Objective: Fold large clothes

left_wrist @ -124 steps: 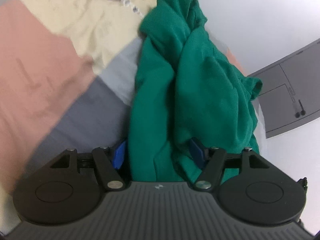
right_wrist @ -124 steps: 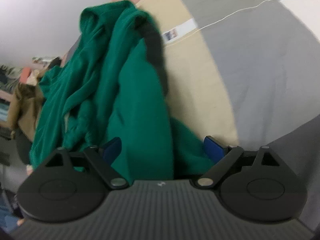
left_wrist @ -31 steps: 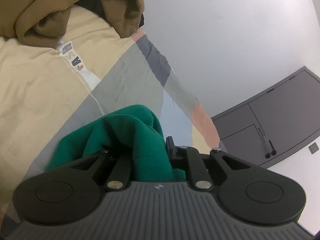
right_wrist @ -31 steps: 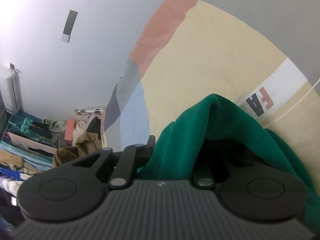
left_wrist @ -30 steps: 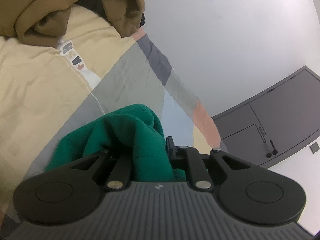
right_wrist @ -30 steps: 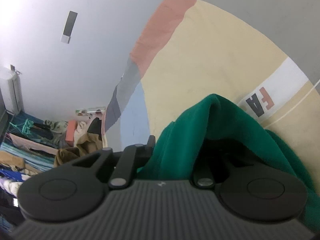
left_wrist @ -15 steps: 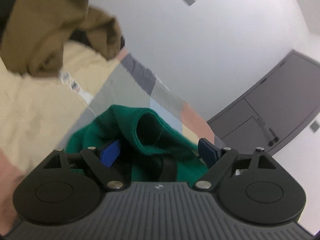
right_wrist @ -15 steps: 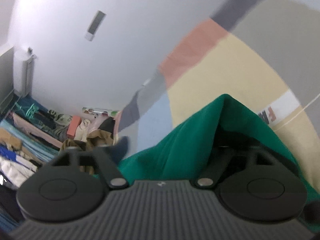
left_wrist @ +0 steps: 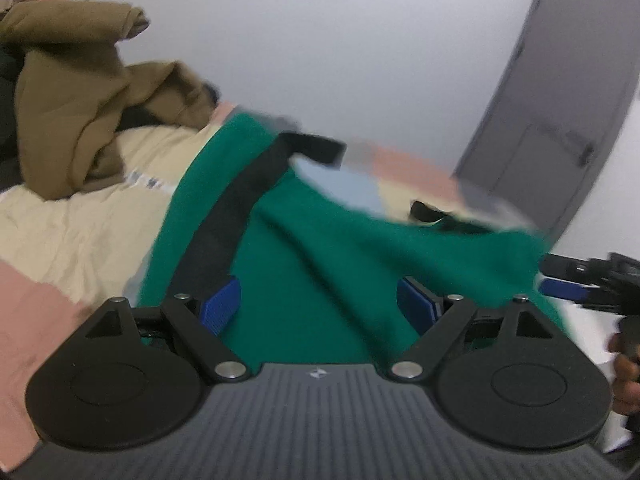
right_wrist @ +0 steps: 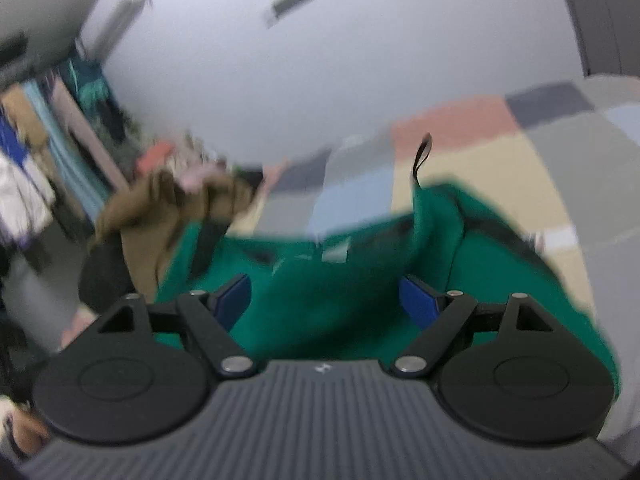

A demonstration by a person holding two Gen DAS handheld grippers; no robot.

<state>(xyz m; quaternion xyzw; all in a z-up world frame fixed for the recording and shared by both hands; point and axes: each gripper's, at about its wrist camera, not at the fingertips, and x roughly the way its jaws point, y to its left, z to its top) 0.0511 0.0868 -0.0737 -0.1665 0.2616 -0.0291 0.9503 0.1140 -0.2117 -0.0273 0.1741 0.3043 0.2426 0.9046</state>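
Left gripper (left_wrist: 318, 306) has its blue pads (left_wrist: 220, 306) spread wide apart, gripping nothing; the green fleece garment with a black strip (left_wrist: 320, 264) fills the lower centre of the left wrist view, between and beyond the pads, draped over the patchwork bedspread in cream, pink, grey and pale blue (left_wrist: 72, 224). Right gripper (right_wrist: 326, 298) likewise has its jaws wide apart, blue pads (right_wrist: 418, 302) clear of each other, same green garment (right_wrist: 340, 280) spread across the lower middle of that view, blurred. Crumpled brown jacket (left_wrist: 80, 120) sits upper left in the left wrist view, on the bedspread beside the green garment; in the right wrist view it shows at left centre (right_wrist: 160, 204). Grey door (left_wrist: 560, 120) at right of left view. White wall (right_wrist: 320, 60) across top. Right gripper's blue tip also visible at right edge of left view (left_wrist: 560, 289).
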